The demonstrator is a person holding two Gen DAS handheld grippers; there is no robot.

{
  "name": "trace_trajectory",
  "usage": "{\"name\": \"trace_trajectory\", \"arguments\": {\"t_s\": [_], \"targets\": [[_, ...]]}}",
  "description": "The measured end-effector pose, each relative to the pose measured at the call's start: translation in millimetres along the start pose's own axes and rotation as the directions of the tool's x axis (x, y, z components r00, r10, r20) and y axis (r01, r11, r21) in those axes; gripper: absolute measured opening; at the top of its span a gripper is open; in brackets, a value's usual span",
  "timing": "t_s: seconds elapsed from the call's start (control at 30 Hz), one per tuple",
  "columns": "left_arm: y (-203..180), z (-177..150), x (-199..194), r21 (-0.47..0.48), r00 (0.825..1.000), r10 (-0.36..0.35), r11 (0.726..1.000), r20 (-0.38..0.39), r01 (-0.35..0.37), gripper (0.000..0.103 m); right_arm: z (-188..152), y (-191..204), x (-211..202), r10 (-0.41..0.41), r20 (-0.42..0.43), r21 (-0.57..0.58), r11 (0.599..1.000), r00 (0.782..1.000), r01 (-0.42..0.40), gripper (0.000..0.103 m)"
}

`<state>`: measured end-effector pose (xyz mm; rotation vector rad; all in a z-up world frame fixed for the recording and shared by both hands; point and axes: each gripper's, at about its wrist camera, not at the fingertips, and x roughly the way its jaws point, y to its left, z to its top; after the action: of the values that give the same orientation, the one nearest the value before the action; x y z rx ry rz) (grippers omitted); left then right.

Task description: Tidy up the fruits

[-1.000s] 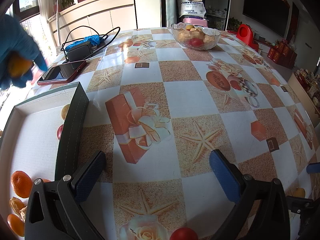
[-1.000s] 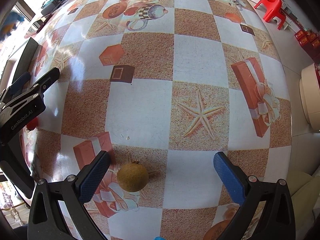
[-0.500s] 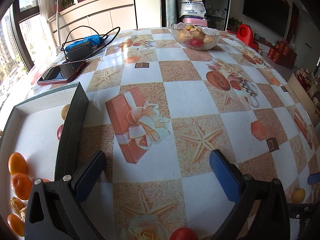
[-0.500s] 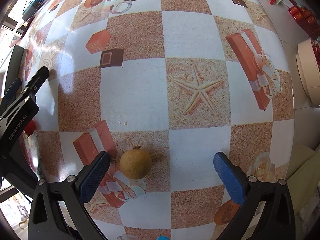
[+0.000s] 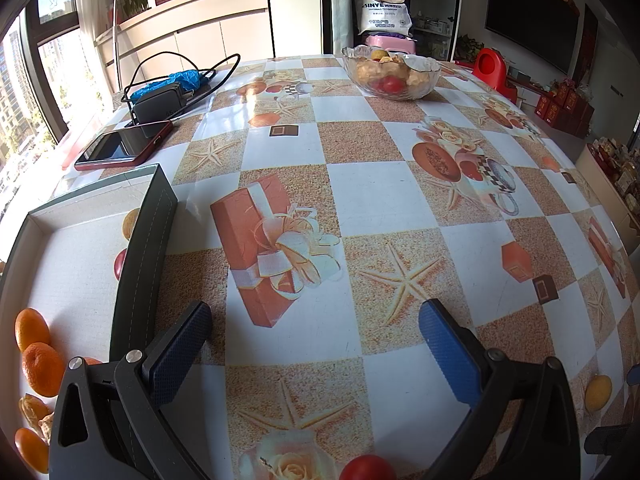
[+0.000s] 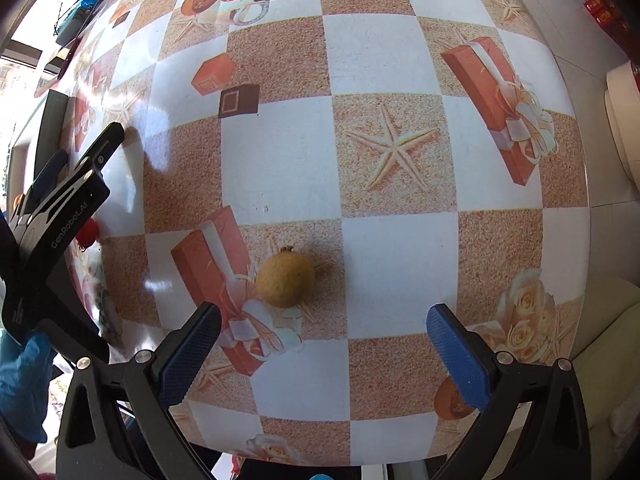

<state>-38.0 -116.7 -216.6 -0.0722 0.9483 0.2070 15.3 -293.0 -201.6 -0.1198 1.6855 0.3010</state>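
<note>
Tan round fruit [image 6: 285, 279] just ahead, between spread right fingers [image 6: 188, 354].

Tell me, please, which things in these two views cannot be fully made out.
- Left wrist view: red fruit, cut by the bottom edge.
- Left wrist view: bowl contents, too far to name.
- Left wrist view: tray fruit, partly behind the left gripper.
- Right wrist view: red fruit, half behind the left gripper.

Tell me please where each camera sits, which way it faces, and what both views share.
Left wrist: on the left hand-held gripper, open, facing along the table toward the glass bowl; tray at left.
Right wrist: on the right hand-held gripper, open, facing down at the brown fruit; a blue glove shows.
Shared: that fruit, the small red fruit, the tablecloth.
</note>
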Motion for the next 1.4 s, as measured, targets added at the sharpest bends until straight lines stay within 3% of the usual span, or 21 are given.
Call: {"name": "trace_trajectory", "arguments": {"t_s": [0.2, 0.27, 0.33, 0.4, 0.5, 0.77, 0.93, 1.03, 1.17, 1.27, 1.4], "targets": [[-1, 1, 0, -0.013, 1.0, 0.004, 1.0, -0.004, -0.004, 0.103, -12, -13, -5, 0.006, -0.013, 0.024, 1.0, 1.0, -0.006, 0.103], [0, 4, 1, -0.041, 0.997, 0.008, 0.999, -0.073, -0.011, 0.103, -12, -16, -5, 0.009, -0.013, 0.03, 1.0, 1.0, -0.009, 0.103], [0, 11, 4, -0.053, 0.977, 0.005, 0.998, -0.215, -0.017, 0.103, -11, -18, -4, 0.01, -0.013, 0.031, 0.999, 1.0, -0.01, 0.103], [-1, 18, 8, -0.031, 0.938, -0.014, 1.0, -0.345, 0.003, 0.103, -8, -15, 0, 0.02, -0.011, 0.033, 0.999, 1.0, -0.02, 0.103], [3, 19, 10, -0.026, 0.901, -0.041, 0.999, -0.432, 0.033, 0.103, -3, -10, 5, 0.029, -0.01, 0.034, 0.999, 1.0, -0.028, 0.103], [29, 18, 1, -0.19, 0.842, -0.196, 0.975, -0.503, 0.113, 0.103, 3, -1, 21, 0.045, 0.015, 0.046, 0.998, 0.999, -0.045, 0.103], [40, 26, -17, -0.239, 0.839, -0.273, 0.955, -0.472, 0.176, 0.103, 8, 2, 23, 0.04, 0.026, 0.032, 0.999, 0.999, -0.041, 0.103], [44, 24, -29, -0.25, 0.821, -0.326, 0.94, -0.468, 0.23, 0.103, 7, 6, 20, 0.039, 0.031, 0.03, 0.999, 0.999, -0.04, 0.103], [49, 18, -33, -0.241, 0.818, -0.319, 0.944, -0.479, 0.227, 0.103, 6, 7, 20, 0.035, 0.036, 0.024, 0.999, 0.999, -0.036, 0.103], [49, 15, -34, -0.283, 0.798, -0.354, 0.929, -0.488, 0.239, 0.098, 4, 8, 19, 0.037, 0.039, 0.02, 0.999, 0.999, -0.038, 0.103], [35, 8, -35, -0.193, 0.808, -0.285, 0.958, -0.516, 0.215, 0.098, 3, 11, 18, 0.043, 0.042, 0.016, 0.999, 0.998, -0.044, 0.103]]}}
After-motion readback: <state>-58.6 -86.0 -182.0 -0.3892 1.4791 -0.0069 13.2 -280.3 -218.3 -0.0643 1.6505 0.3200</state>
